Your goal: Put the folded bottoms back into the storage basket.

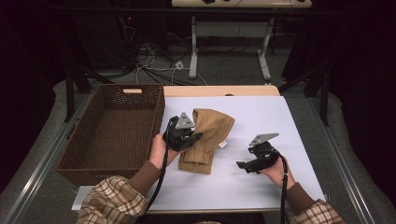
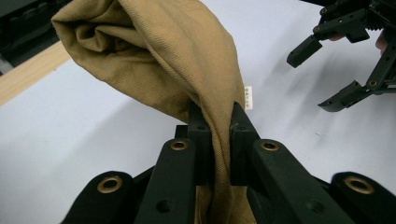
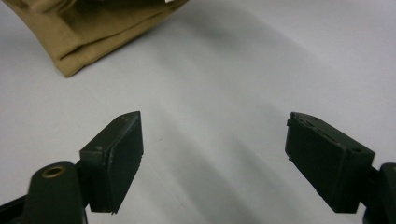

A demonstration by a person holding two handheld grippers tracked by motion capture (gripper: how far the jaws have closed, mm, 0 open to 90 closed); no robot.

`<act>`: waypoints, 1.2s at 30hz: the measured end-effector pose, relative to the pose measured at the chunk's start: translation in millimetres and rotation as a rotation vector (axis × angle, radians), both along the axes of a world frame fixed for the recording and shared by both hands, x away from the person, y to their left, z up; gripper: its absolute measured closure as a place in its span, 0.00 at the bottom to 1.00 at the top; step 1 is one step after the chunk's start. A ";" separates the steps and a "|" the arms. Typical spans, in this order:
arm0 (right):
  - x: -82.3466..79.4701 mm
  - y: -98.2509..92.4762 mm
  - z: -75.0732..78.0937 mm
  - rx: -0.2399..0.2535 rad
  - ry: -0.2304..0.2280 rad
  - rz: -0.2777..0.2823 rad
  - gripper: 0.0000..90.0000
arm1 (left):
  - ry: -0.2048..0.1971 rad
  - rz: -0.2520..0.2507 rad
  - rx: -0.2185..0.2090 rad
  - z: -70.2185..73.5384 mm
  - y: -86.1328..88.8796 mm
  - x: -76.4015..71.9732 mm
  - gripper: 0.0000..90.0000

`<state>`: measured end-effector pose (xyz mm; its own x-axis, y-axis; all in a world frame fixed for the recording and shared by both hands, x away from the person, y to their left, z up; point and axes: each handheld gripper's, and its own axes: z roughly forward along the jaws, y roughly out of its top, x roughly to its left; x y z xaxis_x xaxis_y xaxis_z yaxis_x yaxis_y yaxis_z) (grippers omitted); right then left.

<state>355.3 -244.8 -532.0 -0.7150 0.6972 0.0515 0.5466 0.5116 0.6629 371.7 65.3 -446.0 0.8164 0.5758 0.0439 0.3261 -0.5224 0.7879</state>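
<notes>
The tan cloth (image 1: 208, 137) lies folded on the white table top (image 1: 261, 121), just to the right of the wicker basket (image 1: 114, 126) and near its front corner. It looks like a soft, light corduroy-type garment, limp enough to sag and bunch wherever it is lifted, so I judge that it will droop from a single pinch and may unfold if carried by one edge. The left gripper (image 2: 217, 116) is clamped on a gathered ridge of the cloth, with fabric squeezed between its jaws and the bulk hanging forward of them. A grip through several layers at the fold, as here, should hold it best; the weave looks grippy, not slick. The right gripper (image 3: 212, 158) stands further from the basket than the cloth, with jaws wide apart and nothing between them, hovering over bare table. A small white tag (image 2: 248, 97) sticks out at the cloth's edge; its print is too small to read
</notes>
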 end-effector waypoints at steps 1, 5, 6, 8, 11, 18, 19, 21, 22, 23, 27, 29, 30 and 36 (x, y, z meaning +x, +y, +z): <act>0.1 0.0 -0.2 0.002 0.000 0.001 0.21 | 0.002 0.002 0.004 1.5 0.2 -0.1 0.93; 0.2 0.0 -0.2 0.002 0.001 0.003 0.21 | -0.010 0.001 0.020 9.9 2.9 1.2 0.93; 0.2 0.0 -0.2 0.002 0.002 0.002 0.21 | -0.012 0.001 0.025 11.5 3.4 1.7 0.93; 0.3 0.1 -0.3 0.001 0.003 0.002 0.21 | -0.019 -0.001 0.038 14.0 4.0 2.7 0.93; 0.0 0.3 -0.1 0.002 0.003 0.002 0.21 | -0.027 -0.001 0.063 18.0 5.2 4.5 0.93; 0.1 0.1 -0.3 0.002 0.003 0.001 0.21 | -0.034 -0.006 0.097 27.9 11.0 10.1 0.93; 0.1 0.1 -0.3 0.003 0.004 0.001 0.21 | -0.036 -0.007 0.102 29.9 12.1 11.1 0.93; 0.1 0.1 -0.2 0.003 0.004 0.001 0.21 | -0.040 -0.009 0.110 33.1 13.6 12.5 0.93; 0.0 0.2 -0.2 0.004 0.004 0.001 0.21 | -0.045 -0.008 0.116 34.6 14.1 13.0 0.93; -0.1 0.3 -0.2 0.002 0.005 0.001 0.21 | -0.047 -0.009 0.119 35.6 14.5 13.5 0.93; 0.1 0.2 -0.4 -0.002 0.003 0.001 0.21 | -0.061 -0.013 0.145 41.0 16.6 16.2 0.93; 0.1 0.4 -0.6 -0.001 0.001 0.000 0.21 | -0.064 -0.011 0.161 43.9 18.0 18.3 0.93; 0.2 0.4 -0.7 0.000 0.000 0.003 0.20 | -0.065 -0.008 0.164 44.7 18.5 18.9 0.93; 0.1 0.8 -1.0 0.004 0.003 0.020 0.18 | -0.084 -0.010 0.186 52.1 22.5 23.6 0.93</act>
<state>355.5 -244.1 -533.0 -0.7288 0.6824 0.0562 0.5381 0.5201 0.6633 395.3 87.8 -393.9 0.8112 0.5432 0.2164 0.2574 -0.6642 0.7019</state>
